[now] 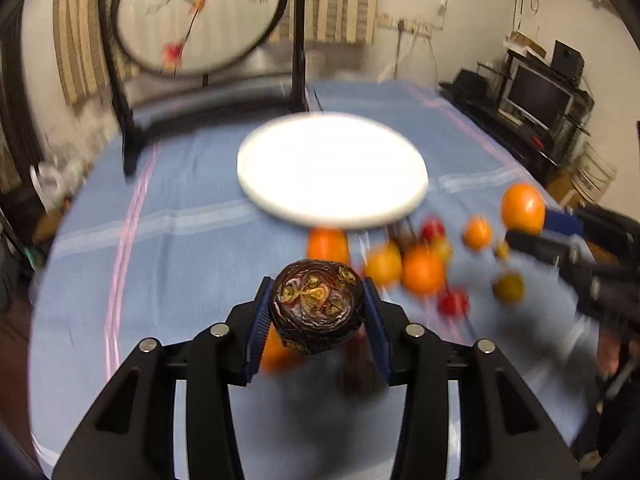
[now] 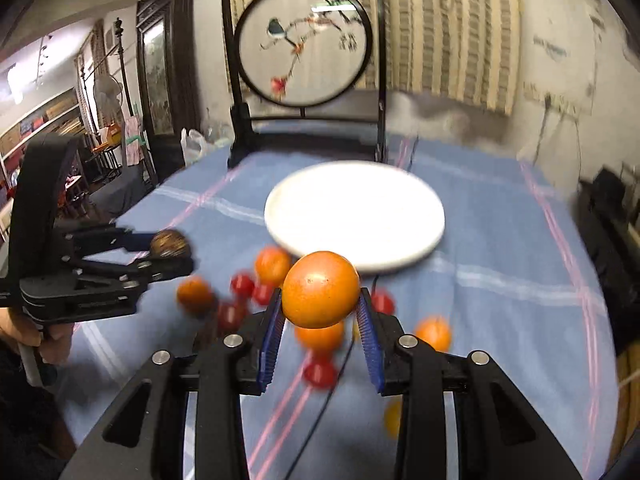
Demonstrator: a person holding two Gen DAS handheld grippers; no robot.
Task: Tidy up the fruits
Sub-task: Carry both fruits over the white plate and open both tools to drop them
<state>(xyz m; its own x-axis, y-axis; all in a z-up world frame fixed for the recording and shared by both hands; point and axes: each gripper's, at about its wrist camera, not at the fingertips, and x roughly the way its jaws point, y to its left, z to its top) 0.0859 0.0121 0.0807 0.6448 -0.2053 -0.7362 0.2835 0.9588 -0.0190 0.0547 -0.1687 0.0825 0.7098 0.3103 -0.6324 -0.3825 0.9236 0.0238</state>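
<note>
My left gripper [image 1: 317,304] is shut on a dark brown, wrinkled fruit with yellow marks [image 1: 317,307] and holds it above the blue cloth. It also shows in the right wrist view [image 2: 170,245]. My right gripper [image 2: 322,296] is shut on a large orange [image 2: 321,289], held above the cloth; the same orange shows in the left wrist view [image 1: 523,207]. A white plate [image 1: 332,168] [image 2: 354,216] lies empty farther back. Several oranges [image 1: 423,270] [image 2: 273,266] and small red fruits [image 1: 452,303] [image 2: 242,285] lie scattered in front of it.
A round embroidered screen in a black stand [image 1: 200,12] [image 2: 306,46] stands behind the plate. A black cable [image 2: 320,412] runs over the cloth. A TV stand [image 1: 536,100] is off the table's right side.
</note>
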